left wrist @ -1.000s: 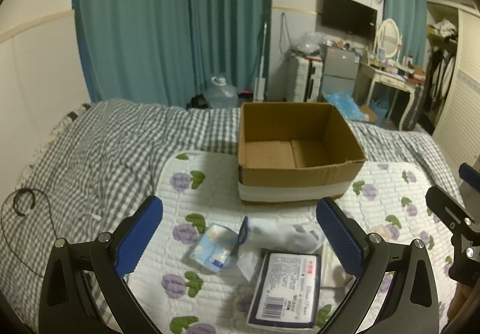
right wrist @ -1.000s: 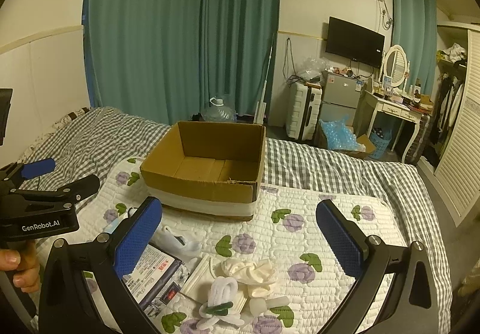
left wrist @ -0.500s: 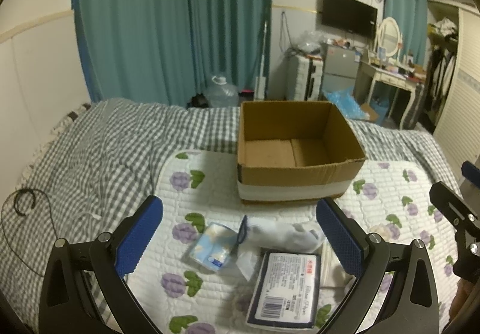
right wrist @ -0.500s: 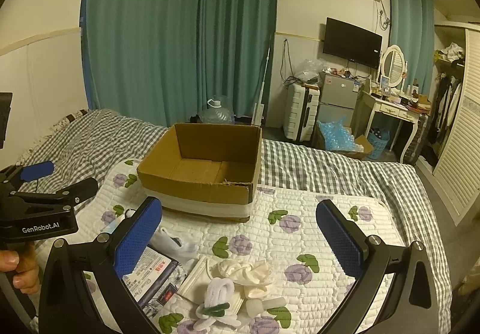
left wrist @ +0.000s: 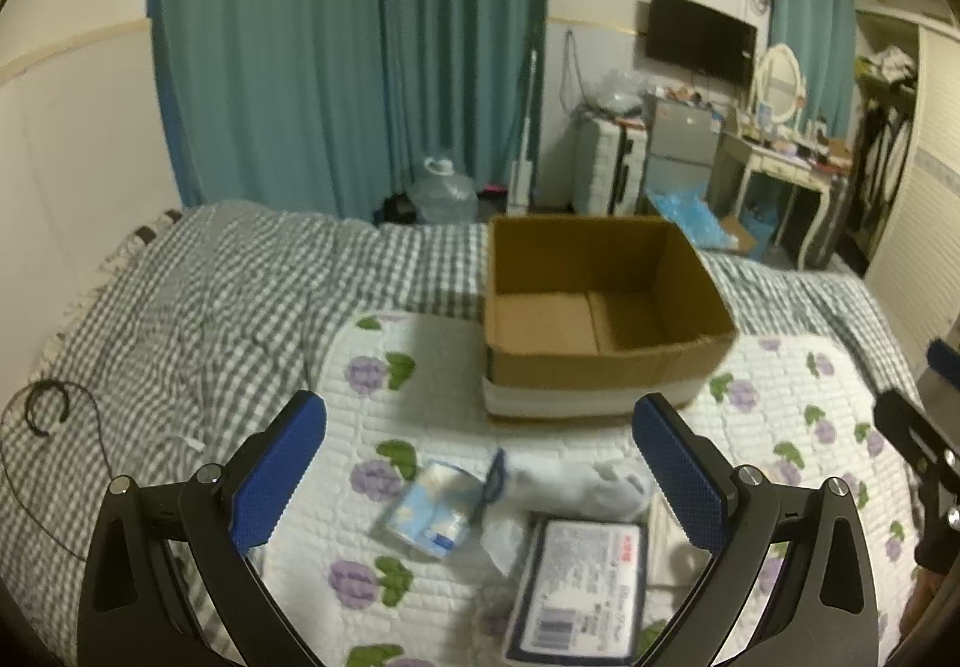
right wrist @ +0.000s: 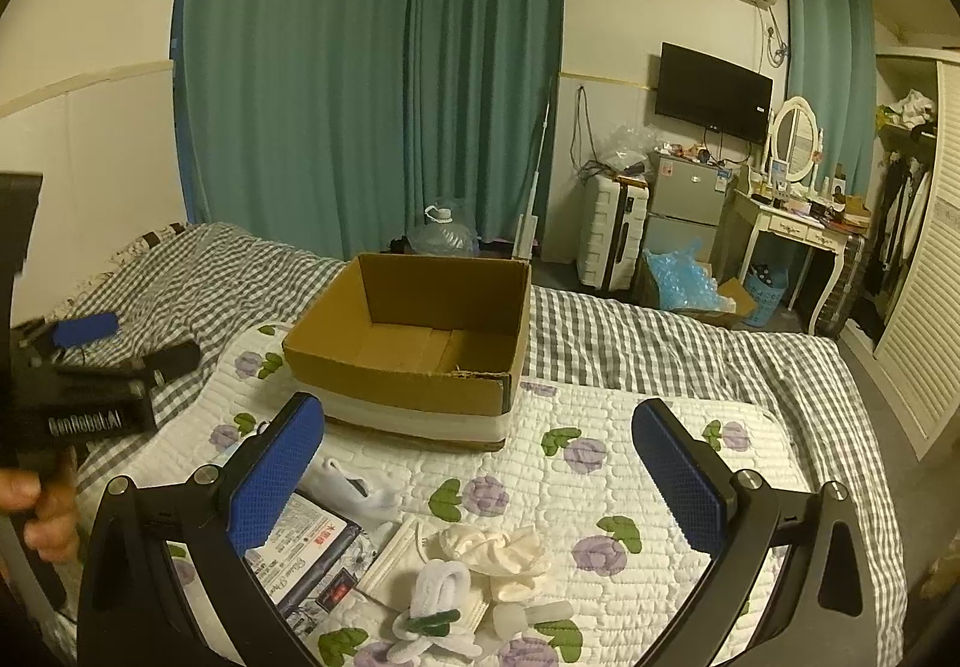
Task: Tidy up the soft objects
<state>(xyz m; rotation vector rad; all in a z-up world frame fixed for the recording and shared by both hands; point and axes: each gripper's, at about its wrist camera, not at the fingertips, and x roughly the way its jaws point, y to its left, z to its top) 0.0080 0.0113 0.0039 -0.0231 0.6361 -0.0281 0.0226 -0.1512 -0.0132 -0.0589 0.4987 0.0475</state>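
Note:
An empty cardboard box (left wrist: 606, 307) stands on a floral quilted mat (left wrist: 420, 415) on the bed; it also shows in the right wrist view (right wrist: 408, 343). In front of it lie a small blue tissue pack (left wrist: 432, 511), a white bag (left wrist: 576, 487), a dark-edged packet (left wrist: 576, 589), cream gloves (right wrist: 498, 541) and a white fuzzy item with a green clip (right wrist: 438, 601). My left gripper (left wrist: 480, 475) is open and empty above the tissue pack and bag. My right gripper (right wrist: 480, 481) is open and empty above the gloves.
The bed has a grey checked cover (left wrist: 198, 307) with a black cable (left wrist: 48, 409) at the left. Teal curtains (right wrist: 372, 67), a water jug (right wrist: 441, 235), a suitcase (right wrist: 612, 229) and a dressing table (right wrist: 792, 229) stand beyond the bed.
Both grippers have risen and tilted slightly, so the box and items sit a bit lower in view. The left gripper, seen from the right, is blurred by motion. Nothing was gripped.

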